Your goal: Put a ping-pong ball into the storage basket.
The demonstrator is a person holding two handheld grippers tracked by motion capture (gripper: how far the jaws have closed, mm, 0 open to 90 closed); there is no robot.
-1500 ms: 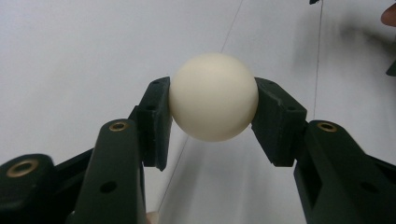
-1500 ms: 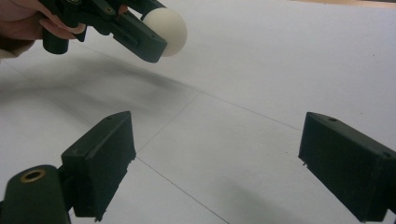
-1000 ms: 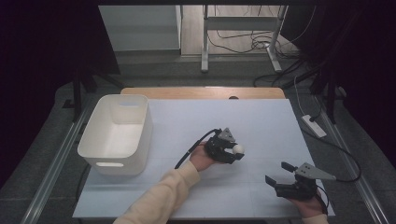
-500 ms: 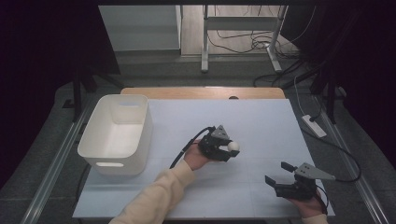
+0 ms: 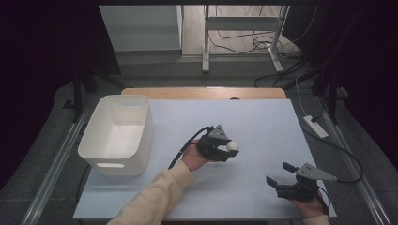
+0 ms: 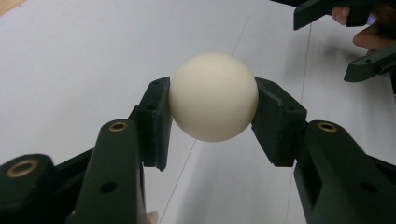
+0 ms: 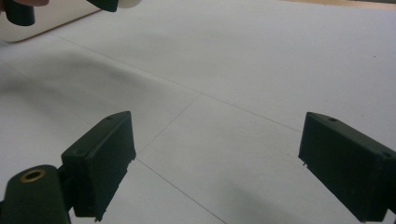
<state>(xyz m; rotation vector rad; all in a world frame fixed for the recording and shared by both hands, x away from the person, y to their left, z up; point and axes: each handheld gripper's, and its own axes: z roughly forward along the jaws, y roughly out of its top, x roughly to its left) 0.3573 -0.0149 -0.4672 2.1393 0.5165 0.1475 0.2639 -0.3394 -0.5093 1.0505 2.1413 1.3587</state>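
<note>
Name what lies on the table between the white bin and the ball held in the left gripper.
Nothing: in the high view, bare white table separates the bin from the ball in the left gripper.

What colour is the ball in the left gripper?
Cream-white; the ball shows best in the left gripper view.

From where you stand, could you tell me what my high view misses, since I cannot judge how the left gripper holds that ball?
Observer: The left gripper view shows the left gripper with one pad on each side of the cream ball, around its widest part.
Operator: Thank you. Is the ball resting on the table?
Observer: The table looks out of focus behind the ball; I cannot tell whether they touch.
Operator: And is anything in the right gripper?
Observer: The right gripper view shows the right gripper open, with bare table surface between its pads.
</note>
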